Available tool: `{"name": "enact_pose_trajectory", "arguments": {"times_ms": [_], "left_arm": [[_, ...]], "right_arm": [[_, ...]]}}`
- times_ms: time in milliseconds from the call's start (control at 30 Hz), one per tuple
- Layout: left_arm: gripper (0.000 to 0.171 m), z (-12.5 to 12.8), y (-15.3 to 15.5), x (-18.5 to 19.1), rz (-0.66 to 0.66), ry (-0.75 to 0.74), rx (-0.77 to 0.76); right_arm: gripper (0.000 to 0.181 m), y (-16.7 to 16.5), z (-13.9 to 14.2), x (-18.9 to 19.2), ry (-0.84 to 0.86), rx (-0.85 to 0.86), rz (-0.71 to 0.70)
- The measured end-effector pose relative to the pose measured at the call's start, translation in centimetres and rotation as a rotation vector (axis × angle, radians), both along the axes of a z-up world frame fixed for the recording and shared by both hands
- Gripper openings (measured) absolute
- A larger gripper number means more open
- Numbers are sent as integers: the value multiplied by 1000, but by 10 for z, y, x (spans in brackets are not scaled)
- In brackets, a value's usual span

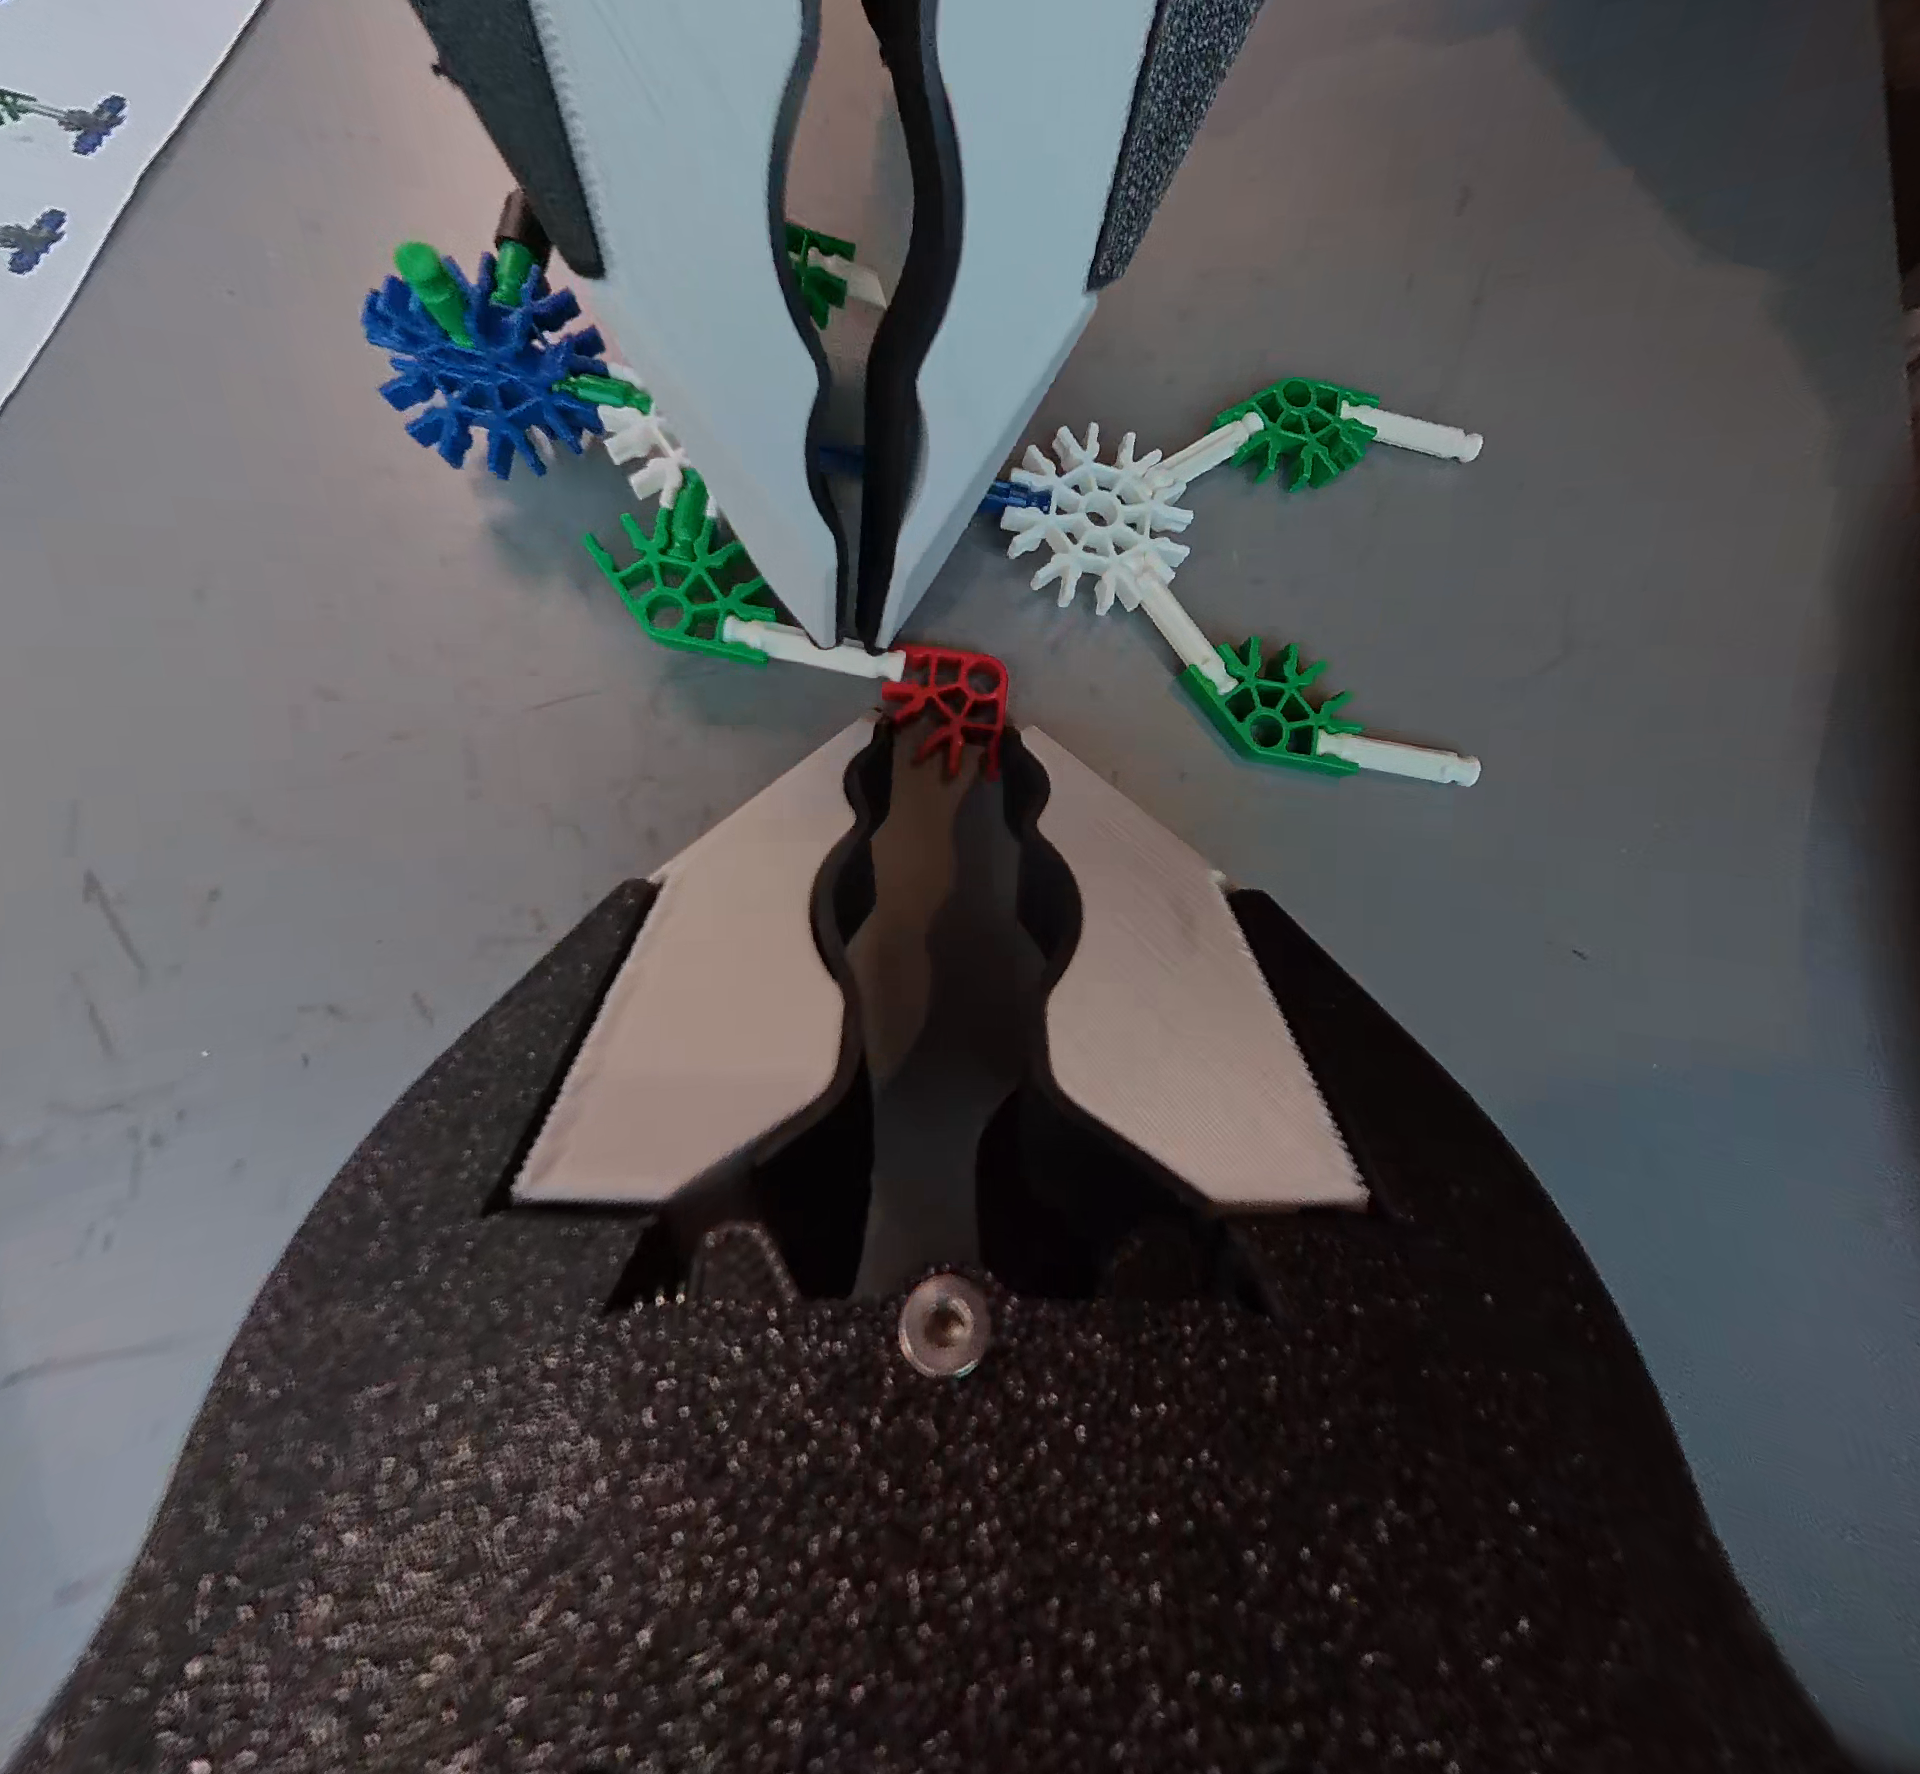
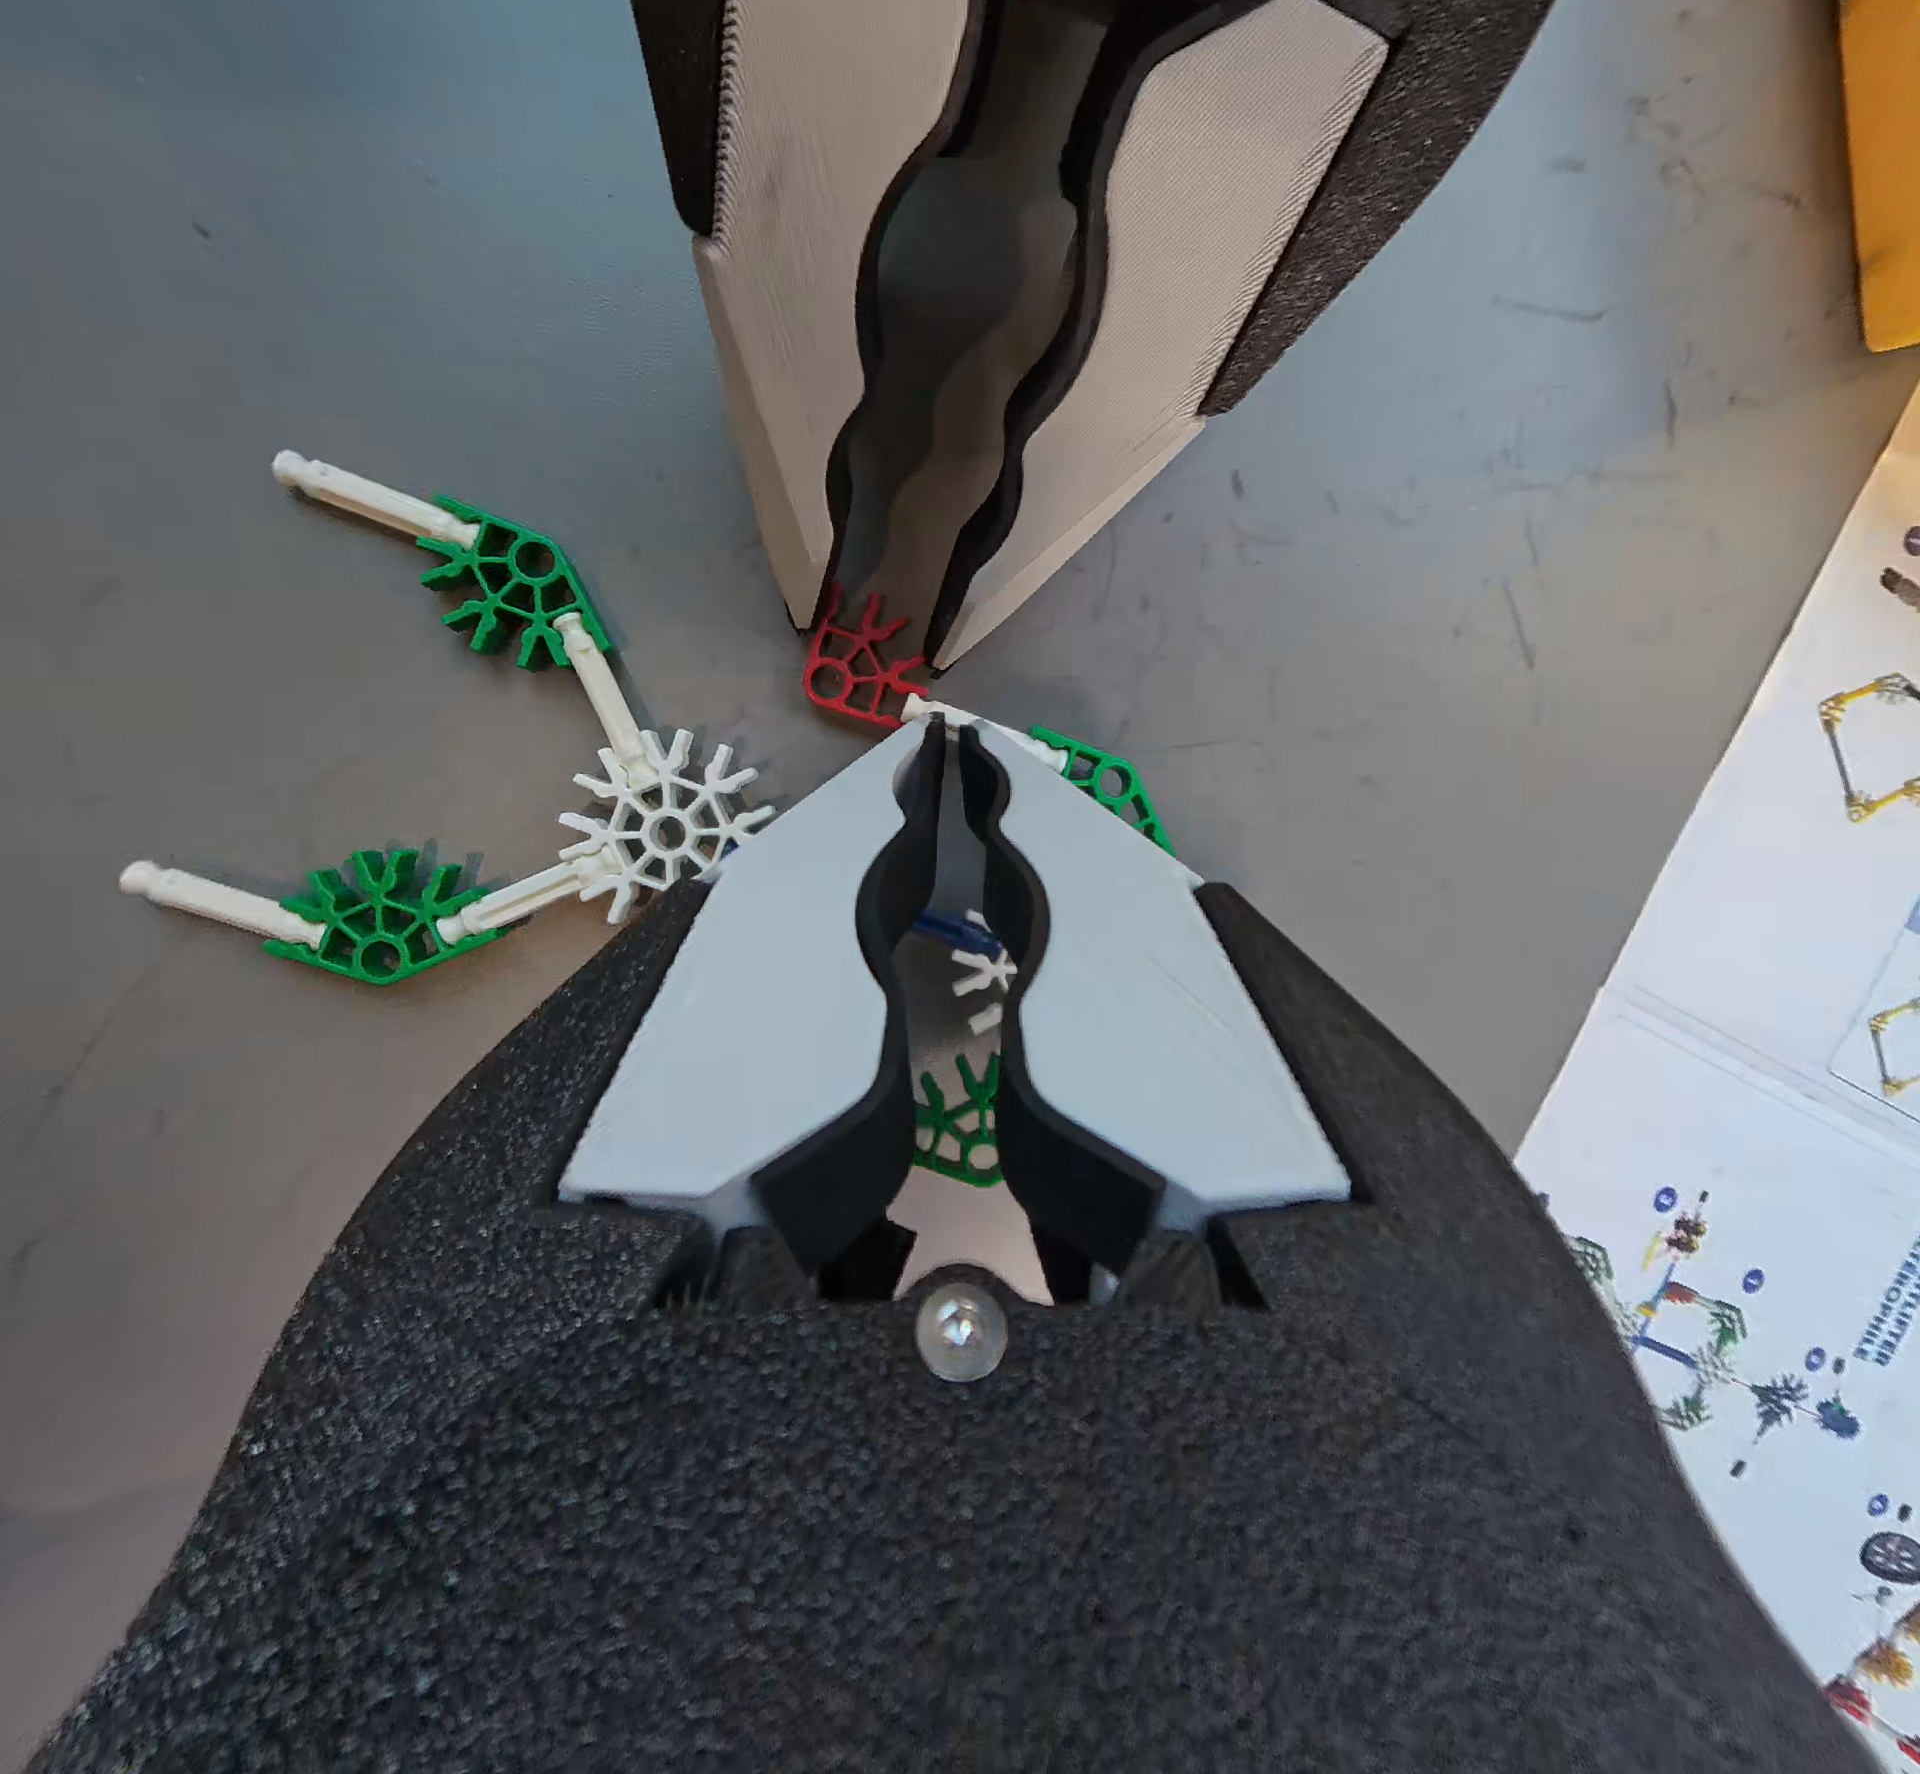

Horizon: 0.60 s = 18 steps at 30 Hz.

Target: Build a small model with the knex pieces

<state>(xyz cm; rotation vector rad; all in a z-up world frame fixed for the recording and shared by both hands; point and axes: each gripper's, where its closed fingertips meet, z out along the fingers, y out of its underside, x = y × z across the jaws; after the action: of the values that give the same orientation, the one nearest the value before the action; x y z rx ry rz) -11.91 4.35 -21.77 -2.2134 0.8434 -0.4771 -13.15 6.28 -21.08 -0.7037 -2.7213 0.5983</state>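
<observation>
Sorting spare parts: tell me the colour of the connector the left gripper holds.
Red, clearest in the left wrist view.

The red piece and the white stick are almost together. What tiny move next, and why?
Probably push the red piece in the left claw onto the white stick. The right claw is shut on that stick, and its tip sits at a red slot.

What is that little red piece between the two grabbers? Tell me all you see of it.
The red connector is a small, flat plastic piece shaped like a quarter wedge, with a round hole at its corner, open webbing and forked slots along its edges. It lies low over the grey table. The left gripper is shut on its slotted edge. A white rod, pinched by the right gripper, meets one slot.
</observation>
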Motion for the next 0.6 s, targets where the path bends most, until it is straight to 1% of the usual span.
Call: {"name": "enact_pose_trajectory", "arguments": {"times_ms": [167, 367, 500, 600], "left_arm": [[19, 0, 4, -4, -5, 15, 10], [19, 0, 6, -6, -8, 19, 11], [19, 0, 7, -8, -7, 26, 14], [19, 0, 7, -9, -8, 18, 11]], "right_arm": [[0, 1, 2, 1, -10, -8, -4], [0, 2, 8, -7, 5, -32, -21], [1, 8, 7, -14, 22, -2, -32], [6, 10, 8, -17, 26, 0, -26]]}}
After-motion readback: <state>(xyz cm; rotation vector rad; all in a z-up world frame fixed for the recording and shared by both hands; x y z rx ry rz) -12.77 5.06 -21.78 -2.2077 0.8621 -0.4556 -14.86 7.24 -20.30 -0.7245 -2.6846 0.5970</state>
